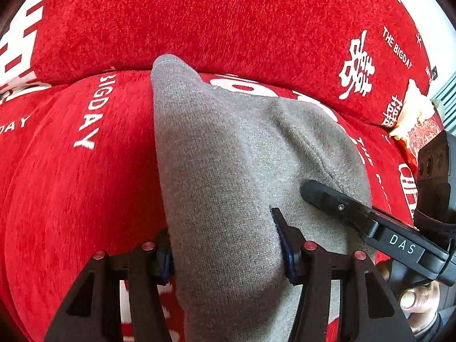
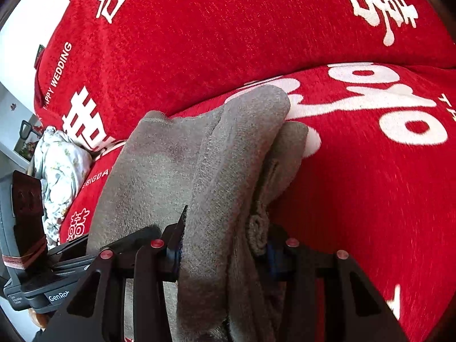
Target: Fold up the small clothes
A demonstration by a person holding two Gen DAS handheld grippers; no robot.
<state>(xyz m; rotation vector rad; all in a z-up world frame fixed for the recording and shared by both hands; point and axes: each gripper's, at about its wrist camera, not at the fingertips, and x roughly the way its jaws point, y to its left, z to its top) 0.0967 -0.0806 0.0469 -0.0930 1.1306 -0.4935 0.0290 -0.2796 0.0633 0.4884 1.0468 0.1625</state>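
Observation:
A grey knit garment (image 1: 228,156) is bunched and held up over a red sofa seat (image 1: 71,199). My left gripper (image 1: 225,245) is shut on a thick fold of it; the cloth hides most of the left finger. My right gripper (image 2: 225,233) is shut on a gathered bundle of the same grey garment (image 2: 222,148), whose far end droops onto the seat. In the left wrist view one black finger of the right gripper (image 1: 322,196) lies against the cloth just to the right. The left gripper's body (image 2: 42,293) shows at the lower left of the right wrist view.
The red sofa cover with white lettering forms the backrest (image 1: 199,22) close behind the garment. A floral cloth (image 2: 62,171) lies at the sofa's left end. A red and cream packet (image 1: 413,114) sits at the right end. A person's thumb (image 1: 413,299) holds the right gripper's handle.

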